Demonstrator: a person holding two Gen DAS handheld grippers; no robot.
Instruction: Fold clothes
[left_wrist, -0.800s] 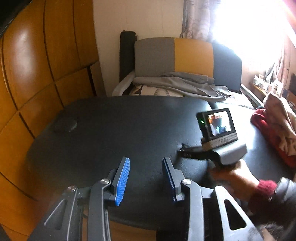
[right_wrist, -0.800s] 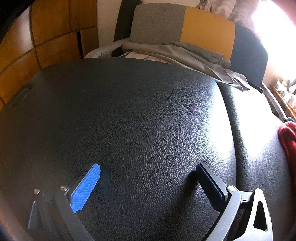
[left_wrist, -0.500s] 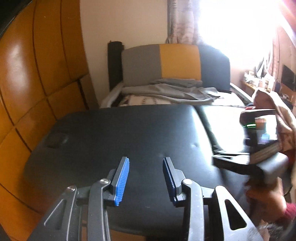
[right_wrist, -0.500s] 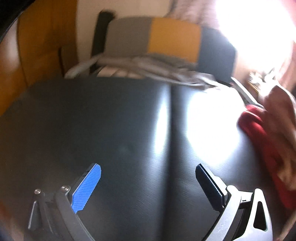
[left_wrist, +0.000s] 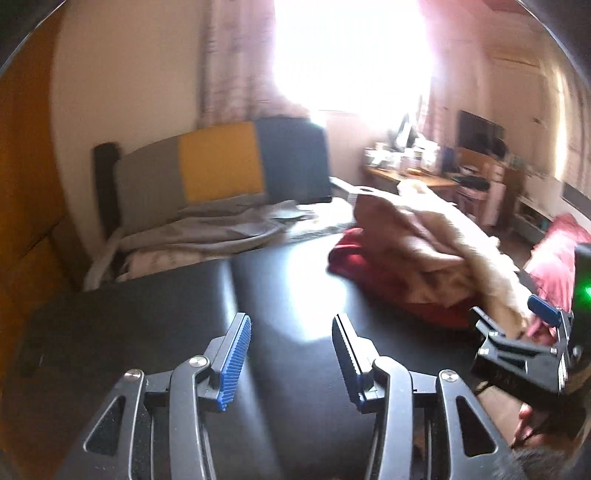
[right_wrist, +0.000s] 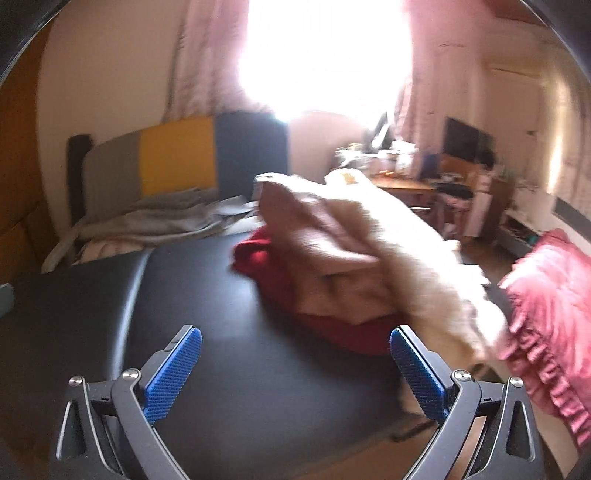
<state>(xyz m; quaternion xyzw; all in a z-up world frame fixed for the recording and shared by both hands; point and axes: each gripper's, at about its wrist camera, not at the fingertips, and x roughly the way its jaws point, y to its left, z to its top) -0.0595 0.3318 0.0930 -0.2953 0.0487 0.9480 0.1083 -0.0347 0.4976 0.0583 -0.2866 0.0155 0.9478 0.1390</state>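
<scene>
A pile of clothes lies on the right part of the black padded table (left_wrist: 155, 332) (right_wrist: 229, 354): a beige garment (left_wrist: 424, 240) (right_wrist: 354, 247) heaped on a red one (left_wrist: 373, 280) (right_wrist: 332, 332). My left gripper (left_wrist: 291, 343) hangs open above bare black leather, left of the pile, with nothing between its fingers. My right gripper (right_wrist: 295, 354) is wide open just in front of the pile, its right pad near the red cloth, gripping nothing. In the left wrist view the right gripper (left_wrist: 517, 321) shows at the far right against the beige cloth, a hand under it.
A bed with a grey, yellow and blue headboard (left_wrist: 221, 166) and a grey garment (left_wrist: 221, 225) stands behind the table. A pink frilled cloth (right_wrist: 554, 321) lies at the right. A cluttered desk (left_wrist: 417, 166) sits by the bright window. Wooden panelling (left_wrist: 22, 184) is at the left.
Both views have swung to the right, from the bare table toward the pile of clothes. The right gripper has moved up to the pile. Both grippers stay open.
</scene>
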